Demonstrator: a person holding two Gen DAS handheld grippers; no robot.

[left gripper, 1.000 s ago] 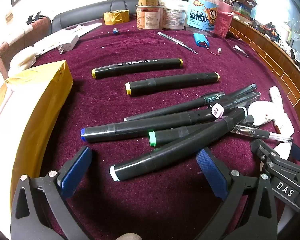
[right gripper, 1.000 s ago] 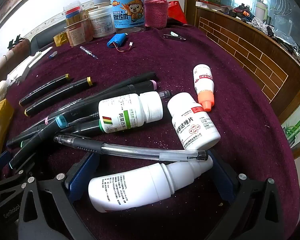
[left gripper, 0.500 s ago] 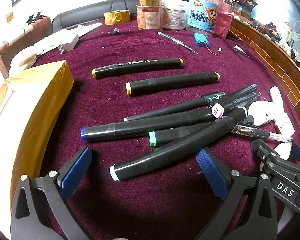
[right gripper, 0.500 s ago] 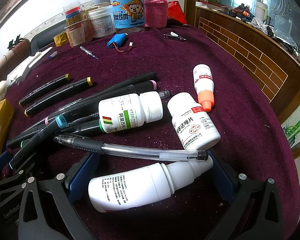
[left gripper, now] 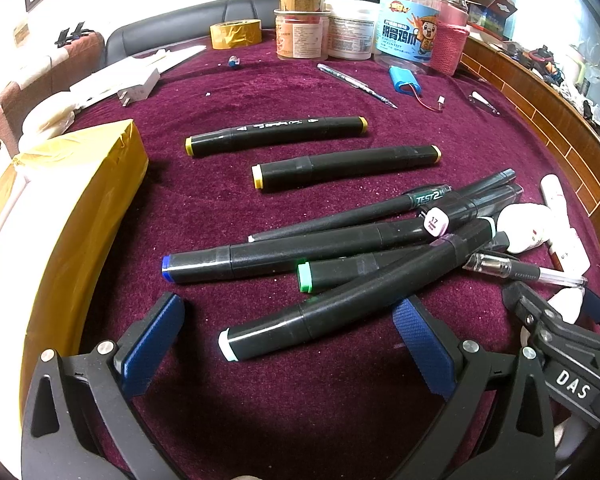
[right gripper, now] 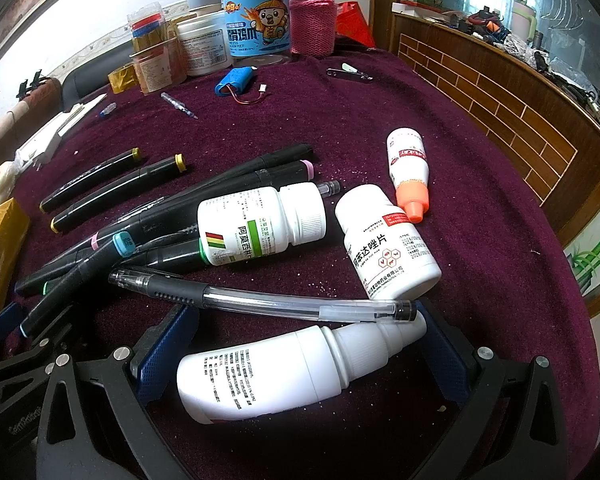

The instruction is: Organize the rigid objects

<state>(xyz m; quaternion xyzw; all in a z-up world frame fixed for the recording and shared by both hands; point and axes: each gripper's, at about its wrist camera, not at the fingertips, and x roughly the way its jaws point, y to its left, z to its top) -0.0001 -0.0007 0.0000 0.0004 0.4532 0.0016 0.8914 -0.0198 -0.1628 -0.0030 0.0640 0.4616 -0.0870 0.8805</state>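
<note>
Two markers (left gripper: 274, 135) with yellow ends are laid side by side, apart from the rest, on the purple cloth (left gripper: 204, 208); they are judged to be a row already sorted, placed parallel so that more can be added. To their left, a yellow-wrapped box (left gripper: 80, 200) is seen at the cloth's edge. Nearer the left gripper (left gripper: 288, 340), a loose heap of markers (left gripper: 340, 240) is crossed over one another, clearly not yet sorted. The left gripper's jaws are held wide apart, with the white-capped marker (left gripper: 340, 308) lying across the gap between them, untouched by either pad; this one is probably lined up for the next grasp, since it sits on top of the heap.

Further right, a clear pen (right gripper: 260, 300) is laid across the front of the right gripper (right gripper: 300, 364), and three white bottles are scattered beyond: a green-labelled bottle (right gripper: 252, 228) resting against the markers, a red-labelled bottle (right gripper: 384, 248), and a small orange-capped bottle (right gripper: 408, 168). The right gripper's jaws are likewise spread open around a white spray bottle (right gripper: 284, 372), which lies on its side between the blue pads (right gripper: 160, 356); contact cannot be made out, and no squeeze is evident.
</note>
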